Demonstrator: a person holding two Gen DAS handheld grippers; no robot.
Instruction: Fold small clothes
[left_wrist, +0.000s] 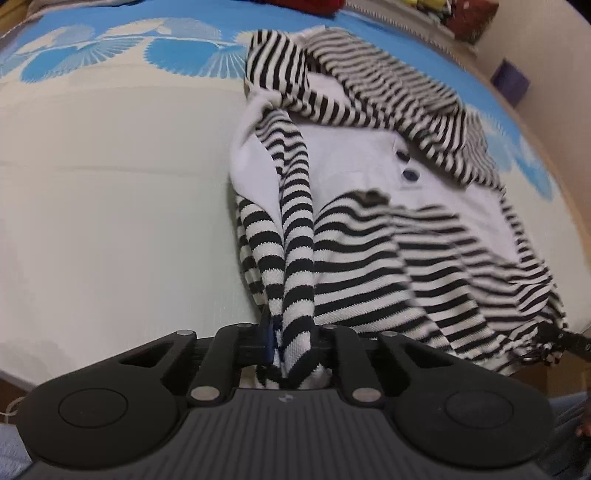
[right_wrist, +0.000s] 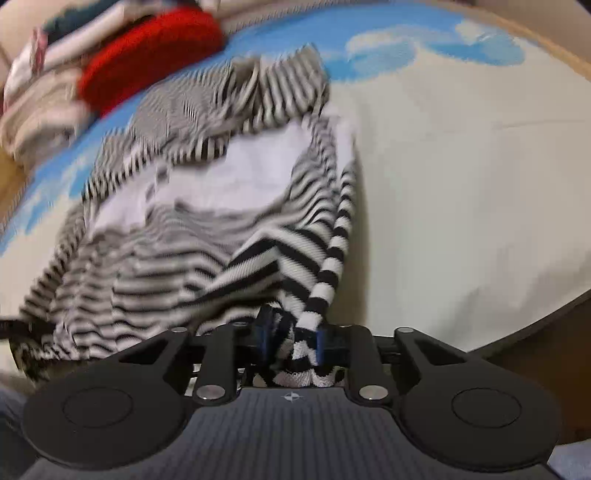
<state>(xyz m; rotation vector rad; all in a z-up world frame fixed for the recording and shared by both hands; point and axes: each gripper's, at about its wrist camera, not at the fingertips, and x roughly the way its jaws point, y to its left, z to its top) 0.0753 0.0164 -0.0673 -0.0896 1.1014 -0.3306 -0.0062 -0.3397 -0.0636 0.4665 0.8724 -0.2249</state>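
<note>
Left gripper (left_wrist: 291, 341) clenching striped sleeve cuff of striped top (left_wrist: 388, 229); sleeve running straight ahead from jaws, garment body spreading ahead and rightward on bed cover (left_wrist: 118, 206). Right gripper (right_wrist: 293, 345) gripping bunched hem and second cuff; top lying ahead and leftward. Both hands holding near edge, equally close.

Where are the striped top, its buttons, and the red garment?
striped top (left_wrist: 388, 258), left wrist view, striped front panel
buttons (left_wrist: 408, 173), left wrist view, lower dark button
red garment (right_wrist: 147, 55), right wrist view, its middle
</note>
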